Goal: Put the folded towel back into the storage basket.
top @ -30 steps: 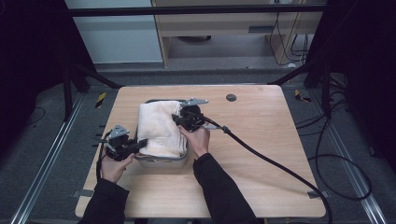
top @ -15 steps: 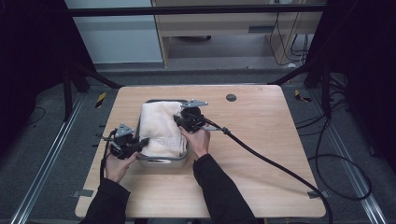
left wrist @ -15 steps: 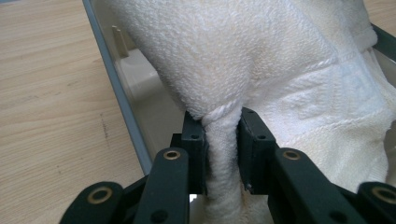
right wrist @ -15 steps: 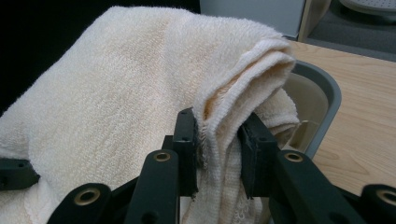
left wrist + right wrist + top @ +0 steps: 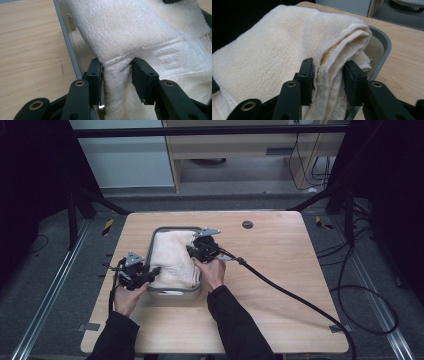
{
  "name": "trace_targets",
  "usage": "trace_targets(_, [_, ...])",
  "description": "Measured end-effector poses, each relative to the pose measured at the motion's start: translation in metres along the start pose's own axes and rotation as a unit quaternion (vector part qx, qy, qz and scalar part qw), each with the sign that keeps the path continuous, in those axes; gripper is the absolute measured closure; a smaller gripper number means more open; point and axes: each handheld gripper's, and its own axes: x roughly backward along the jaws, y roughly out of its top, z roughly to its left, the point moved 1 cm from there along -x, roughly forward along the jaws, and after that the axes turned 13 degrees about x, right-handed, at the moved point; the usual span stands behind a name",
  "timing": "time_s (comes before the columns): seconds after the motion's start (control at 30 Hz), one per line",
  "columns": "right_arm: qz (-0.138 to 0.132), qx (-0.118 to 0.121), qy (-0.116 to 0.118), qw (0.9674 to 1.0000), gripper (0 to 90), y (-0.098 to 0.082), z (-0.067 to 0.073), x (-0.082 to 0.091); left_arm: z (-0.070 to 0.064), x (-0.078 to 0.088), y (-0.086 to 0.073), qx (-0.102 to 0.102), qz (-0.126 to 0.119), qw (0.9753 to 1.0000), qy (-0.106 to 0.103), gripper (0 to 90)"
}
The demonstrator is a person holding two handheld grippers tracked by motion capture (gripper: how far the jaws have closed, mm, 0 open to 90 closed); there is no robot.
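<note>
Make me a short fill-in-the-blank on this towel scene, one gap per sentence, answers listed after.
1. The cream towel lies in a grey ____ on the wooden table.
2. The left gripper pinches a fold of the ____ between its fingers.
3. The right gripper grips the towel's folded ____.
4. A thick black ____ trails from the right gripper across the table.

Answers: bin; towel; edge; cable

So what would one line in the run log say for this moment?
left gripper: shut on towel | right gripper: shut on towel | towel in grey bin
</note>
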Motion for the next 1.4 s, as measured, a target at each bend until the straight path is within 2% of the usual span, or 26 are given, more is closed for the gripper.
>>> trace_targets(0.03, [0.004,0.006,-0.004,1.0,57.8,-0.001,0.0,-0.001,-0.001,-0.001,0.0,-0.003,0.001,1.0,-0.001,56.2])
trace_targets(0.13, [0.005,0.015,-0.008,0.9998,54.0,-0.001,0.0,-0.001,-0.002,-0.001,0.0,-0.005,0.0,1.0,0.0,51.8])
trace_targets(0.2, [-0.002,0.024,-0.009,0.9997,49.5,0.002,-0.001,0.003,-0.004,0.0,0.0,-0.013,-0.004,0.9999,0.001,48.3])
trace_targets(0.23, [-0.005,0.025,-0.009,0.9996,48.7,0.003,-0.002,0.005,-0.005,0.003,0.001,-0.014,-0.016,0.9998,-0.005,48.0])
trace_targets(0.33, [-0.007,0.03,-0.013,0.9994,47.3,0.006,-0.003,0.01,-0.007,0.008,0.003,-0.013,-0.03,0.9994,-0.009,46.9])
trace_targets(0.37, [-0.01,0.034,-0.015,0.9993,46.5,0.007,-0.004,0.012,-0.007,0.011,0.004,-0.011,-0.036,0.9992,-0.015,46.5])
trace_targets(0.57, [-0.033,0.022,-0.015,0.9991,37.9,0.012,-0.013,0.034,-0.004,0.027,0.008,0.007,-0.067,0.9973,-0.028,44.1])
trace_targets(0.63, [-0.041,0.019,-0.016,0.9988,32.0,0.012,-0.02,0.049,-0.002,0.033,0.009,0.013,-0.074,0.9966,-0.032,42.5])
trace_targets(0.7, [-0.043,0.018,-0.016,0.9988,30.4,0.012,-0.022,0.052,0.0,0.039,0.009,0.02,-0.081,0.9959,-0.036,41.9])
trace_targets(0.83, [-0.051,0.011,-0.013,0.9986,22.8,0.006,-0.031,0.073,0.005,0.047,0.006,0.032,-0.086,0.995,-0.042,37.4])
trace_targets(0.93, [-0.061,0.006,-0.018,0.998,19.2,-0.002,-0.039,0.09,0.009,0.052,0.002,0.034,-0.087,0.9949,-0.038,35.2])
trace_targets(0.97, [-0.063,-0.001,-0.019,0.9978,17.1,-0.01,-0.046,0.102,0.011,0.054,0.0,0.037,-0.089,0.9945,-0.04,34.2])
trace_targets(1.07, [-0.063,-0.006,-0.018,0.9978,15.7,-0.018,-0.051,0.112,0.016,0.06,-0.003,0.043,-0.101,0.9931,-0.039,33.9])
trace_targets(1.1, [-0.057,-0.011,-0.02,0.9981,14.5,-0.031,-0.058,0.124,0.019,0.063,-0.006,0.047,-0.109,0.9922,-0.039,32.9])
trace_targets(1.17, [-0.059,-0.011,-0.02,0.998,14.2,-0.035,-0.06,0.128,0.021,0.064,-0.008,0.048,-0.11,0.9921,-0.037,32.7])
trace_targets(1.33, [-0.056,-0.029,-0.026,0.9977,12.7,-0.068,-0.075,0.153,0.033,0.069,-0.018,0.06,-0.11,0.9918,-0.027,32.3])
trace_targets(1.37, [-0.055,-0.038,-0.027,0.9974,12.4,-0.082,-0.082,0.162,0.039,0.069,-0.023,0.063,-0.106,0.992,-0.023,32.8])
trace_targets(1.4, [-0.055,-0.038,-0.027,0.9974,12.4,-0.082,-0.082,0.162,0.039,0.069,-0.023,0.063,-0.106,0.992,-0.023,33.3])
